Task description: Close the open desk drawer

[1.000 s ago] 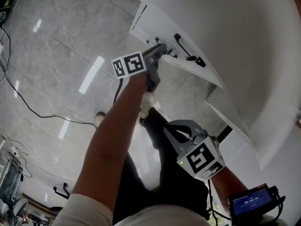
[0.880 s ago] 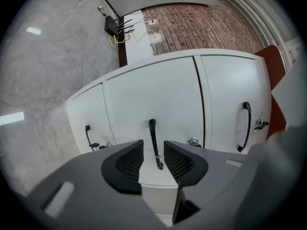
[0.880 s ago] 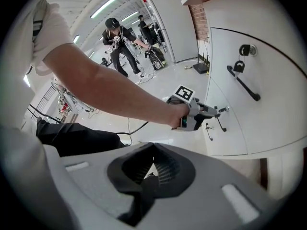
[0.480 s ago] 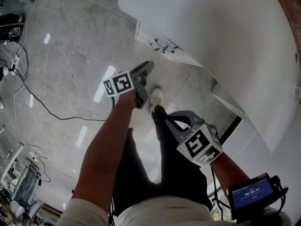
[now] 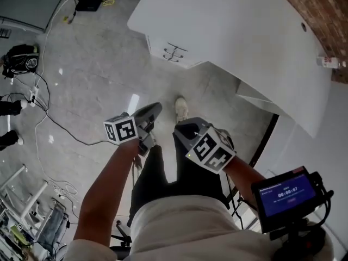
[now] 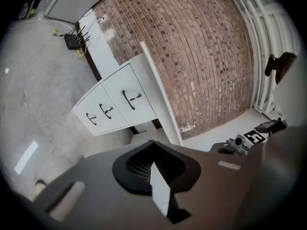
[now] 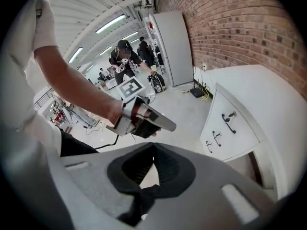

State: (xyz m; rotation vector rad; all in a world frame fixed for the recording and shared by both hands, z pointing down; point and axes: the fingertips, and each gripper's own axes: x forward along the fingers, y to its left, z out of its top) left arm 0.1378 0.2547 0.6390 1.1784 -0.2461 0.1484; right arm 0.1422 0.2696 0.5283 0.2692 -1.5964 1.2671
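The white desk (image 5: 234,31) fills the upper right of the head view, and its drawer unit (image 5: 173,52) faces the floor side. In the left gripper view the three drawer fronts (image 6: 112,107) with dark handles sit flush in a row. My left gripper (image 5: 157,107) hangs well short of the drawers, over the floor, with its jaws (image 6: 153,163) shut and empty. My right gripper (image 5: 180,128) is beside it near my legs, with its jaws (image 7: 153,145) also together and nothing in them. The right gripper view also shows the left gripper (image 7: 144,120) and the drawer unit (image 7: 230,123).
Grey tiled floor (image 5: 92,64) lies between me and the desk, with black cables (image 5: 49,118) at the left. A brick wall (image 6: 192,47) stands behind the desk. A small screen device (image 5: 287,192) sits at the lower right. People stand far off (image 7: 122,56).
My left gripper has pulled back from the drawer front to a spot near my legs. The desk now looks farther away, and the right gripper has shifted left toward the other one.
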